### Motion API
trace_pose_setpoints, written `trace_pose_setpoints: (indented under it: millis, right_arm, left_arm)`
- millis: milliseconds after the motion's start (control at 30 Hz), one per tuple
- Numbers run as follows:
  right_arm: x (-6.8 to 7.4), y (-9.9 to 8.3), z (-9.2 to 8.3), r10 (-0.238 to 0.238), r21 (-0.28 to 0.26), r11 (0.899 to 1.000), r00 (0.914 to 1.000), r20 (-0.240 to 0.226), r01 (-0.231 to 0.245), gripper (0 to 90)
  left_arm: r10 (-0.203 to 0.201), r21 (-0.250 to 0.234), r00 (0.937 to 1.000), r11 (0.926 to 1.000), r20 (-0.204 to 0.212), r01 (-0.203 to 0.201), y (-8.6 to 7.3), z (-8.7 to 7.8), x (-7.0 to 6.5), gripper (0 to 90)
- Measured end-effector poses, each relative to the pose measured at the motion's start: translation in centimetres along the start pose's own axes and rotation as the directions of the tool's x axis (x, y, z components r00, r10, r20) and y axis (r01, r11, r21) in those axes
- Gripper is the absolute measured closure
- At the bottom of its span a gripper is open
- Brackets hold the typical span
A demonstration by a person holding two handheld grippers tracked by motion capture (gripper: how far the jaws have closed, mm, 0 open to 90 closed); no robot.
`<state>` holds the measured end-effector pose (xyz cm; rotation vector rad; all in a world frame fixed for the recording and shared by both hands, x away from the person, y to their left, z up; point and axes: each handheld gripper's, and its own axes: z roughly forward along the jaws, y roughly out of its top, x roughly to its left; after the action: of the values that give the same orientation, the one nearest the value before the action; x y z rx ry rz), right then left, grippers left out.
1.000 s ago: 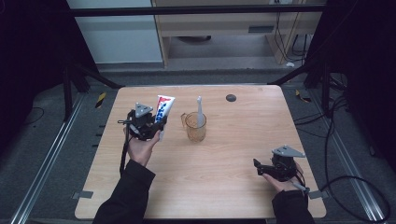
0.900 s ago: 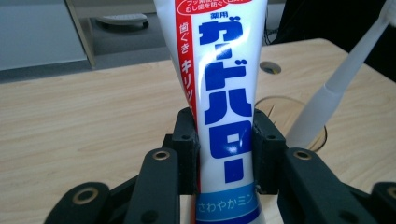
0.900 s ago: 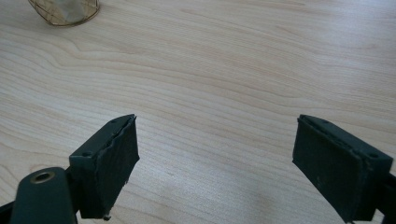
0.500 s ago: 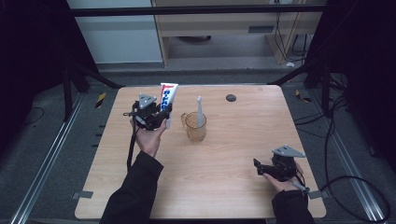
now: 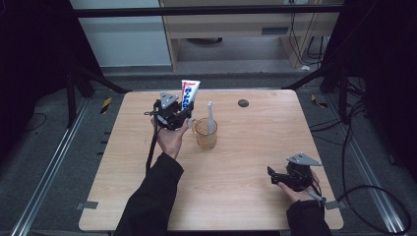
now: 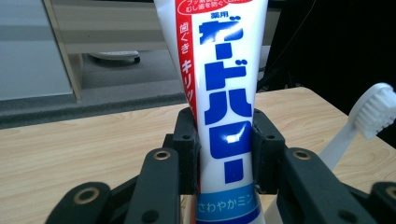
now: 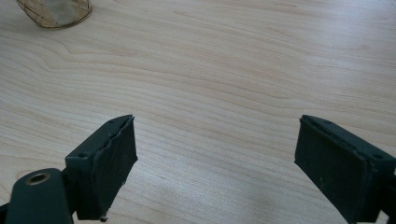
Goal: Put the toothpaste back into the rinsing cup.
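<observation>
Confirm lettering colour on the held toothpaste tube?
Blue lettering on the white, red-striped toothpaste tube; clearest in the left gripper view.

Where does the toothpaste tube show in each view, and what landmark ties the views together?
High view: toothpaste tube stands upright at the table's far left-centre, clamped in the left gripper, just left of the cup.
Left gripper view: tube runs up the centre, pinched between the jaws.
Right gripper view: not in it.
Shared landmark: the cup, at table centre in the high view and at the top left corner in the right gripper view.
</observation>
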<state>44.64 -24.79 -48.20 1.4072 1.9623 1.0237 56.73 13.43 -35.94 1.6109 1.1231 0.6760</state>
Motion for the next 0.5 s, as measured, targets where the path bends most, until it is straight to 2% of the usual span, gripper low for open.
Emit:
trace_pose_setpoints:
  millis: [500]
  right_arm:
    - [0.0,0.0,0.0,-0.003,-0.006,1.000,1.0000,0.003,0.003,12.2]
  left_arm:
    - [-0.020,-0.039,0.9997,0.9990,0.015,0.020,-0.1,2.0,-1.0,67.6]
